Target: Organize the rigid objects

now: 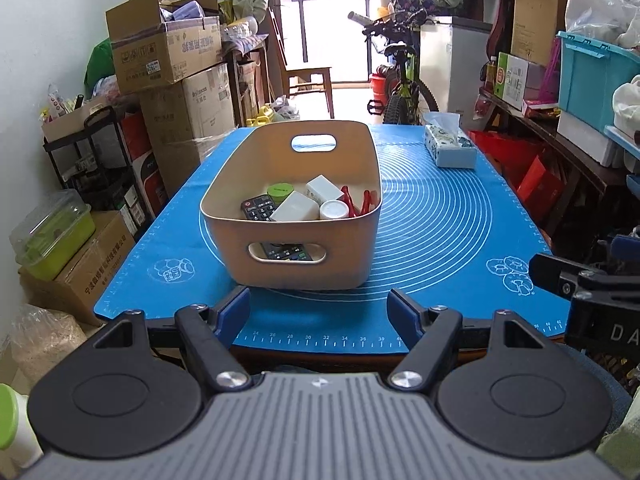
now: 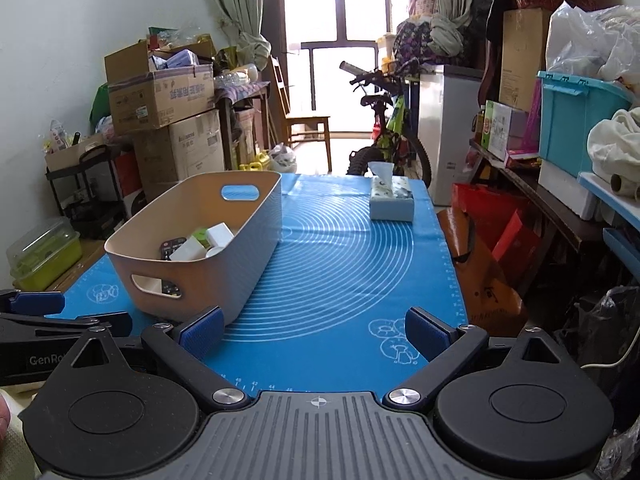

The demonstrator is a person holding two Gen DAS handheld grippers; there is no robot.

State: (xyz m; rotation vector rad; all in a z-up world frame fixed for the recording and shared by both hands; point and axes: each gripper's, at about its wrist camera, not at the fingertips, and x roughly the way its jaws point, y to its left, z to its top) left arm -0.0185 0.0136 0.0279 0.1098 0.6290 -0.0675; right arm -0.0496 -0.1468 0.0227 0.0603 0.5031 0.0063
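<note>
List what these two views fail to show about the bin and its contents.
- Remote, left wrist view: lower part hidden behind the bin wall; only a patch shows through the handle slot.
- Red-handled tool, left wrist view: its working end is buried under the white boxes; in the right wrist view the bin wall hides it entirely.
- Bin floor, both views: covered by items.

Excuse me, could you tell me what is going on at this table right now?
A person holds two sets of tongs, left and right, both open and empty, near the front edge of a blue mat. The beige bin on it already holds a remote, white boxes and other small items. A tissue box sits farther back.
</note>
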